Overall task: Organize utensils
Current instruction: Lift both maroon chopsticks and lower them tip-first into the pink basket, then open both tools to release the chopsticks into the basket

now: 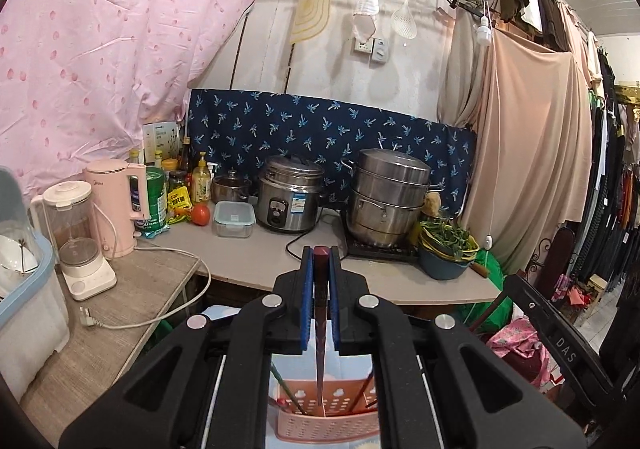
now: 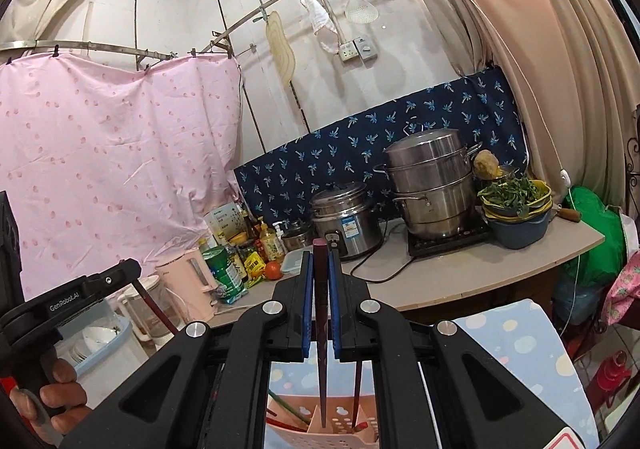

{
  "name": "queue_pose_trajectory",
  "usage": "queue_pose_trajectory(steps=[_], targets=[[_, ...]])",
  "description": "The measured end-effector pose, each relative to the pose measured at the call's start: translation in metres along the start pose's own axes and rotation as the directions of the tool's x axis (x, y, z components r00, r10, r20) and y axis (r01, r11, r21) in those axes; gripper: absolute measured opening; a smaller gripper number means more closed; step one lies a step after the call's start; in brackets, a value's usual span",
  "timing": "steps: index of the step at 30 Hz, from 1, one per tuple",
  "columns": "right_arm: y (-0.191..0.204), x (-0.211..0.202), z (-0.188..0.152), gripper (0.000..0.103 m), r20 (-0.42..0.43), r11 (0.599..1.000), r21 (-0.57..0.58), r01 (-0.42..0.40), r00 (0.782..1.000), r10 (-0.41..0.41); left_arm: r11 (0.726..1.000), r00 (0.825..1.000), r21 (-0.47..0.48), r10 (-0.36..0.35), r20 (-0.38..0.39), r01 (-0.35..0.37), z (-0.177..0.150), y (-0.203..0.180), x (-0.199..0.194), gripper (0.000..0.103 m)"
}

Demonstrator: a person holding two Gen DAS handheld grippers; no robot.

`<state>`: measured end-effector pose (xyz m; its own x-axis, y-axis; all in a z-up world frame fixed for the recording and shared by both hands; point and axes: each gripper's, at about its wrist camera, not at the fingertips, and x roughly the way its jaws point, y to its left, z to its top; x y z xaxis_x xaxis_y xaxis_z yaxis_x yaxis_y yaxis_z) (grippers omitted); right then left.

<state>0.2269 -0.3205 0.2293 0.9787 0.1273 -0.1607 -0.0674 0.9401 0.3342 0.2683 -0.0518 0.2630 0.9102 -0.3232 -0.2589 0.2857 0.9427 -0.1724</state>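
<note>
Both your tools pinch one dark chopstick each, over the pink basket.

Left wrist view: your left tool (image 1: 321, 255) is clamped narrow on a dark red chopstick (image 1: 320, 329), which points down into the pink utensil basket (image 1: 324, 415) below, where other utensils lean. Beyond lies the counter (image 1: 256, 253).
Right wrist view: your right tool (image 2: 321, 249) grips a second chopstick (image 2: 322, 337) just as tightly, its tip in the same basket (image 2: 332, 431). Your left hand (image 2: 56, 397) shows at lower left.
</note>
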Motion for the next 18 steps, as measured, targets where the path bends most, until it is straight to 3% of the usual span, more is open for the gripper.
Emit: queue_pose_trajectory(steps=[7,18], targets=[[-0.006,0.039,-0.029,0.007,-0.076,0.999,-0.023,0.026,0.997,-0.028,0.999,0.996,-0.008,0.036,-0.076,-0.037,-0.025,0.010,0.041,0.007],[-0.013,0.063,-0.067,0.007,-0.176,0.999,-0.037,0.029,0.984,-0.036,0.999,0.987,-0.022,0.024,-0.160,-0.028,-0.057,0.017,0.070,0.007]])
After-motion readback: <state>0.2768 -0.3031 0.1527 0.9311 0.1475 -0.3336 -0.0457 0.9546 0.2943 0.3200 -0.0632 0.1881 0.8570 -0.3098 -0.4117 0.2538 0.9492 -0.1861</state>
